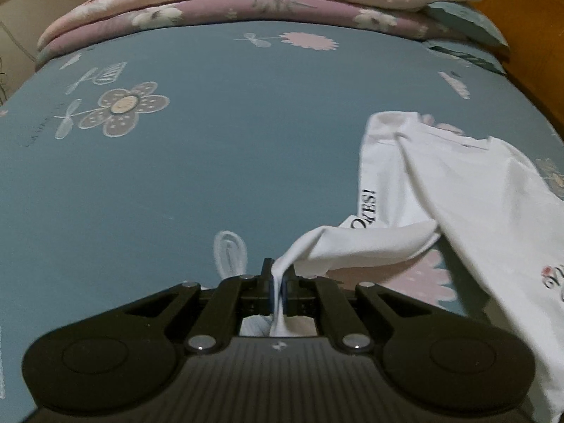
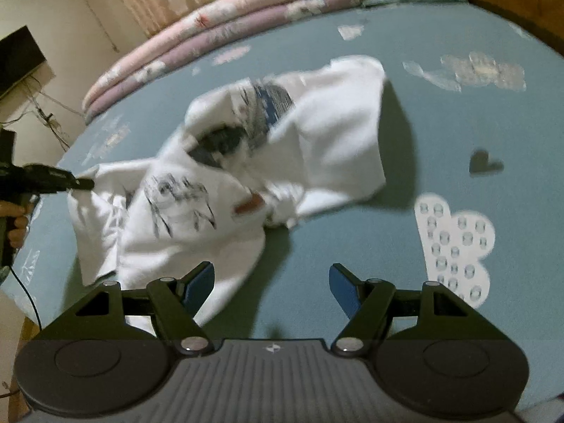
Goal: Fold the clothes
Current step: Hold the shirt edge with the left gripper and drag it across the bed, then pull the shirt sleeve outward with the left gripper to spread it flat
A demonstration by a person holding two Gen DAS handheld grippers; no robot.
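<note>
A white T-shirt [image 2: 317, 134] with dark printed graphics lies crumpled on the blue floral bed sheet [image 2: 440, 134]. In the left wrist view the same white T-shirt [image 1: 458, 190] stretches from the right down to my left gripper [image 1: 278, 275], which is shut on a pinched edge of it. The right wrist view shows that left gripper [image 2: 83, 183] at the far left, held by a hand [image 2: 16, 225], lifting the shirt's edge. My right gripper [image 2: 271, 278] hovers open over the sheet at the shirt's near hem, with nothing between its blue pads [image 2: 201, 282].
Folded pink and purple floral quilts [image 1: 246, 0] lie stacked along the far side of the bed. A wooden bed frame [image 1: 528, 53] borders the right. Bare sheet [image 1: 211, 158] spreads left of the shirt. A dark screen [image 2: 17, 56] and cables sit by the wall.
</note>
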